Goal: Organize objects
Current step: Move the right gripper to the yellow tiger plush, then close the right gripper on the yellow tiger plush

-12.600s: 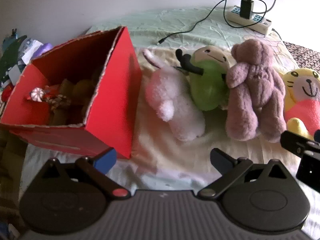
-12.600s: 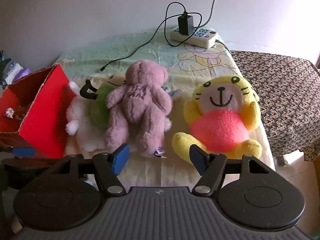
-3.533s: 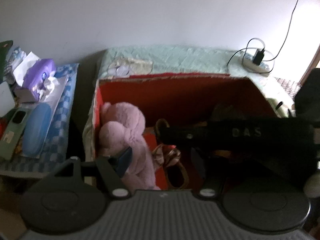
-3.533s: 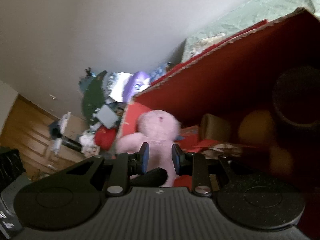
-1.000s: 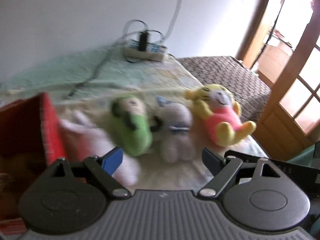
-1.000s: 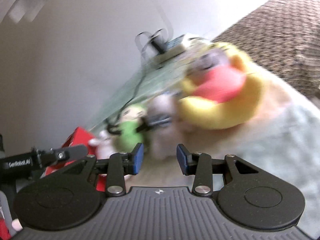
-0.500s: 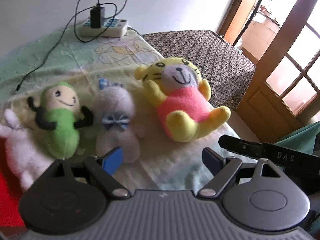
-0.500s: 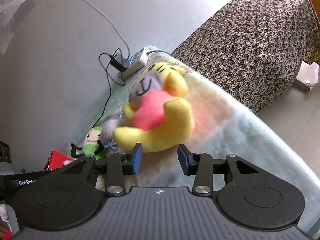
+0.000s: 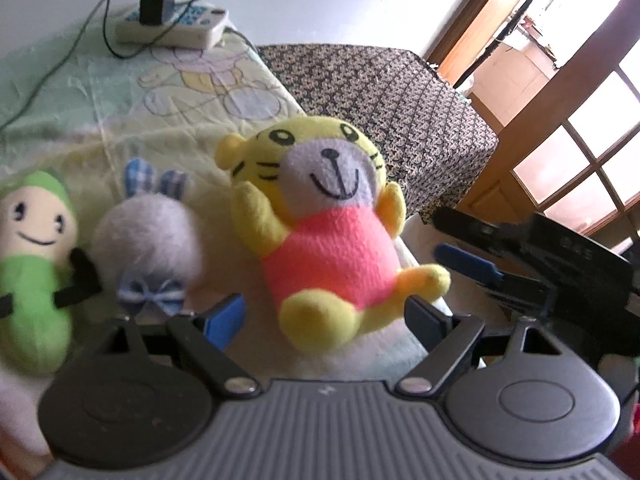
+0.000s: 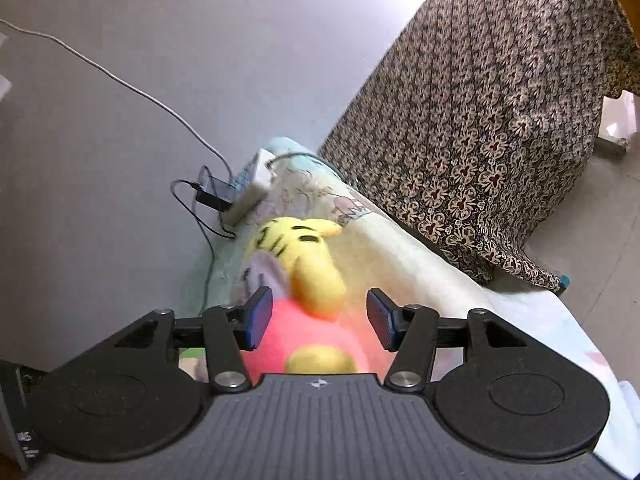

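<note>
Left wrist view, left to right:

- Green plush: pale smiling face, green body, thin black arms; lies at the far left of the bed cover, just beside the grey plush.
- Grey plush: round and fluffy, blue checked ears, blue-and-white bow at the neck; lies between the green plush and the tiger.
- Power strip: white, at the head of the bed by the wall, black charger plugged in, black cable trailing left.
- Left gripper: jaws spread wide, blue pads apart; nothing pressed between them. The tiger's foot shows in the gap.
- Yellow tiger plush: pink belly, grey muzzle, black stripes; on its back on the bed cover, right of the grey plush, near the bed's right edge.
- Right gripper: comes in from the right, its blue pad just beside the tiger's raised foot; contact cannot be told.
- Patterned cloth: dark floral, draped over furniture beyond the bed.
- Wooden door: glazed panes, far right.

Right wrist view, left to right:

- Right gripper: jaws opening, pads clear of the toy; the tiger's arm and pink belly lie between them, blurred.
</note>
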### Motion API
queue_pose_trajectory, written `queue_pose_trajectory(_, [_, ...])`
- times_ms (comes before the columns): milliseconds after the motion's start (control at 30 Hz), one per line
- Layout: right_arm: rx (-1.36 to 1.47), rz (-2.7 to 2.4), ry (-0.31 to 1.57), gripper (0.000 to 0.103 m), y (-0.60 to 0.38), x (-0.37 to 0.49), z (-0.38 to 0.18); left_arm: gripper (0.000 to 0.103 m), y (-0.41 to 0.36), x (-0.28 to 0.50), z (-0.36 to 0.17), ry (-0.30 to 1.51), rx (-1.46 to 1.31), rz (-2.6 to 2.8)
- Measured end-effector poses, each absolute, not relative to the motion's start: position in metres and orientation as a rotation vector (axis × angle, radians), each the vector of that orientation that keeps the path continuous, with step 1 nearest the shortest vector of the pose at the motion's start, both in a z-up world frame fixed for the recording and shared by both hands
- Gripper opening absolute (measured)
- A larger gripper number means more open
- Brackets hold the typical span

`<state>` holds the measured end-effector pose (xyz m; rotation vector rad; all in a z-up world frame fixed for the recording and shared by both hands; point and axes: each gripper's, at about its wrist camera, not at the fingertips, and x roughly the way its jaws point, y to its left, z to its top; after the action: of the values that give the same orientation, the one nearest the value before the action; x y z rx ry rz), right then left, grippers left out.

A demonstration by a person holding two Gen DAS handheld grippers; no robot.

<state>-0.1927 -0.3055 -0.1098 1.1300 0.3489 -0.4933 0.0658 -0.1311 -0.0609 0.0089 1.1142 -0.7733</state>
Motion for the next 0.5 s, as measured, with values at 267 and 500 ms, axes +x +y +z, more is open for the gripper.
queue_pose_trajectory(267, [1.188,-0.355,0.435,0.063,-0.321,-0.153,-0.139,0.081,-0.149,0.087,-0.086,1.189,-0.009,-0.796])
queue_pose_trajectory(500, [1.252,-0.224,0.44,0.054,-0.329,-0.135,-0.152,0.084,-0.152,0.1,-0.097,1.212,-0.04,-0.818])
